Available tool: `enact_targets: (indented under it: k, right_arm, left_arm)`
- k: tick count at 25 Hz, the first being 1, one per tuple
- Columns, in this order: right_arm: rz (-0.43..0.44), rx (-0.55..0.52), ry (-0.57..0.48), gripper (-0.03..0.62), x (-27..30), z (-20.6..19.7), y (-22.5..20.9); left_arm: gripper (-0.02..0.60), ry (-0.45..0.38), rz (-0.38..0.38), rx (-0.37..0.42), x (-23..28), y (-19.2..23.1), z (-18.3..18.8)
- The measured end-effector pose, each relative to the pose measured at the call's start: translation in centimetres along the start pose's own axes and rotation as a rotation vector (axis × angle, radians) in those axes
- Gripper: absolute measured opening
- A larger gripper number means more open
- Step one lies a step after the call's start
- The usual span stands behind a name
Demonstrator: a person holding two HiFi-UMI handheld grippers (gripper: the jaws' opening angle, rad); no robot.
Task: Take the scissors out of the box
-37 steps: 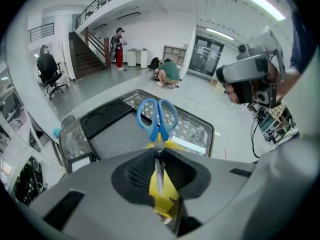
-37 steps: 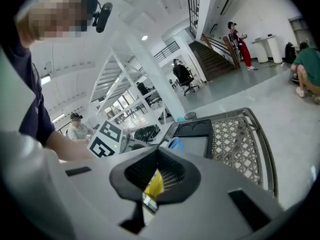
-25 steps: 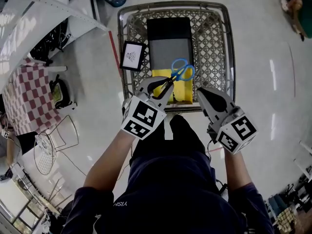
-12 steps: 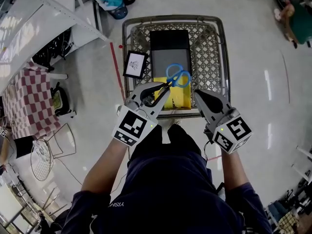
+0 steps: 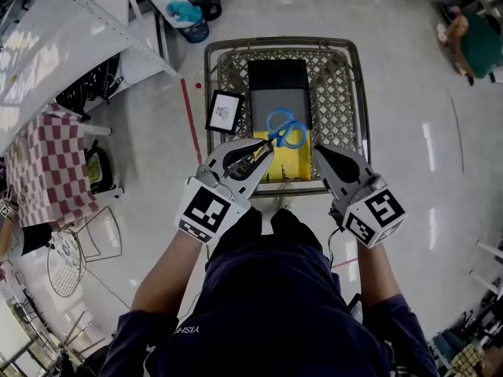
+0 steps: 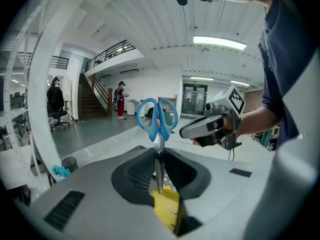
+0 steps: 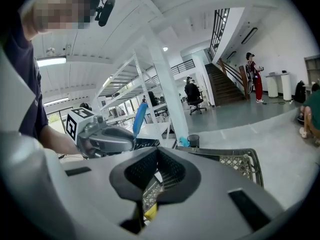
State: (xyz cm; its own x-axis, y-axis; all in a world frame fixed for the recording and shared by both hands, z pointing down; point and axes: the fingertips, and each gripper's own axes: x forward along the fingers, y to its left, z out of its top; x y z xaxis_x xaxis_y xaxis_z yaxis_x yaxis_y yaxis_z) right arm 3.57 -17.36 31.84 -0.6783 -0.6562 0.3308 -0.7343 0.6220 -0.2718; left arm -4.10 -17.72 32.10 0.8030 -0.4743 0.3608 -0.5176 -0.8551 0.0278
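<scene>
Scissors with blue handles [image 5: 286,128] hang in the air above a grey mesh basket [image 5: 346,108] on the floor. My left gripper [image 5: 258,155] is shut on the blades, with the handles pointing away from me. In the left gripper view the scissors [image 6: 159,119] stick up past the left gripper [image 6: 160,156]. My right gripper [image 5: 324,157] hovers beside it on the right, shut with nothing between its jaws. From the right gripper view, one blue handle [image 7: 139,117] shows beyond the left gripper [image 7: 107,136]. In the basket lie a black and grey box [image 5: 277,85] and a yellow packet [image 5: 292,162].
A black-framed white card [image 5: 225,111] leans at the basket's left side, by a red floor line [image 5: 189,120]. Further left are white beams [image 5: 71,38], a checked cloth [image 5: 43,163], wire baskets [image 5: 67,261] and a small bin [image 5: 191,12]. People stand far off.
Both grippers have risen toward my head. The scissors came up with the left gripper and now hang higher above the basket. The right gripper stayed shut beside it.
</scene>
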Motion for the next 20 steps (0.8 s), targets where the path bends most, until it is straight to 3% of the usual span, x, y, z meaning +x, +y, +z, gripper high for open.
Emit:
enact_targets:
  k: [20]
  right_arm:
    - [-0.002,-0.068,-0.011,0.017,0.5,1.1,3.2]
  left_arm:
    - [0.075,-0.062,0.016,-0.021,-3.9,0.5,0.1]
